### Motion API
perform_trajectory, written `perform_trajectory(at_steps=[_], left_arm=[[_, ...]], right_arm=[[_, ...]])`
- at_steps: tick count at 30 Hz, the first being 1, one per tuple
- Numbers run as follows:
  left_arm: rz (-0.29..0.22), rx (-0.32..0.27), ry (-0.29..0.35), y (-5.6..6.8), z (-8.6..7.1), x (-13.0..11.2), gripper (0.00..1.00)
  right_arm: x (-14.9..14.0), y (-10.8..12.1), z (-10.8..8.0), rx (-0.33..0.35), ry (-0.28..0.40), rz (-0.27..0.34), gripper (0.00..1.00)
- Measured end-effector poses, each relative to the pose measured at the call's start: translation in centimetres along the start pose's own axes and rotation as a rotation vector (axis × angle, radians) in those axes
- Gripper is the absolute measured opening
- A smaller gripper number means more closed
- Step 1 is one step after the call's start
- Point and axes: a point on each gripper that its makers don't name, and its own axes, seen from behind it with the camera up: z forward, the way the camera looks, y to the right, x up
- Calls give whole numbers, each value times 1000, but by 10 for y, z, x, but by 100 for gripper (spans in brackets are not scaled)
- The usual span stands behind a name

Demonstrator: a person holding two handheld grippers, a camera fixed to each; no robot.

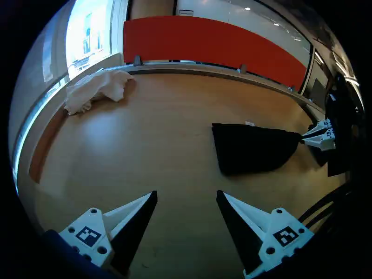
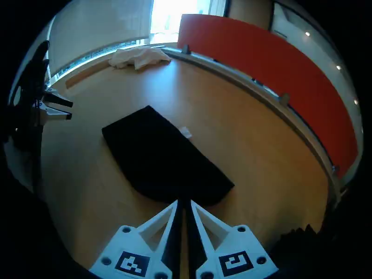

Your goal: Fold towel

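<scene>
Two tongs, one in each hand, over a pale wooden table [image 1: 153, 139]. Far left, a crumpled white cloth [image 1: 95, 88] lies in the back corner by the window, its folds washed out by the glare. My left tongs [image 1: 186, 192] stand wide apart and hold nothing, with bare wood between the tips and broad free room ahead, out to the raised back rail. Right of centre the black towel [image 1: 251, 146] lies flat on the wood, so dark that I cannot tell how many layers it has. From the left gripper view its right corner draws to a point at my other tongs, and my arm behind them is a dark shape cut off at the rim. The right gripper view gives the towel's whole outline, with a small white tag [image 2: 185, 132] at the far edge. My right tongs [image 2: 184, 202] are drawn to a thin slit, pinching the towel's near edge, though the cloth between the tips is hidden. A red panel [image 2: 279, 65] runs behind the rail.
</scene>
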Motion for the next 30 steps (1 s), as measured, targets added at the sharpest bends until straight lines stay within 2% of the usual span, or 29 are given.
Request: perform_trajectory(at_steps=[9,17,30], left_arm=[[-24,-3,11,-1,-2,0,94],[-29,5,20,-4,-5,2,95],[-35,6,27,-8,-9,1,94]], right_arm=[[51,-5,1,9,59,-72,5],[85,-15,7,29,100,-109,5],[100,-29,13,56,108,-130,5]])
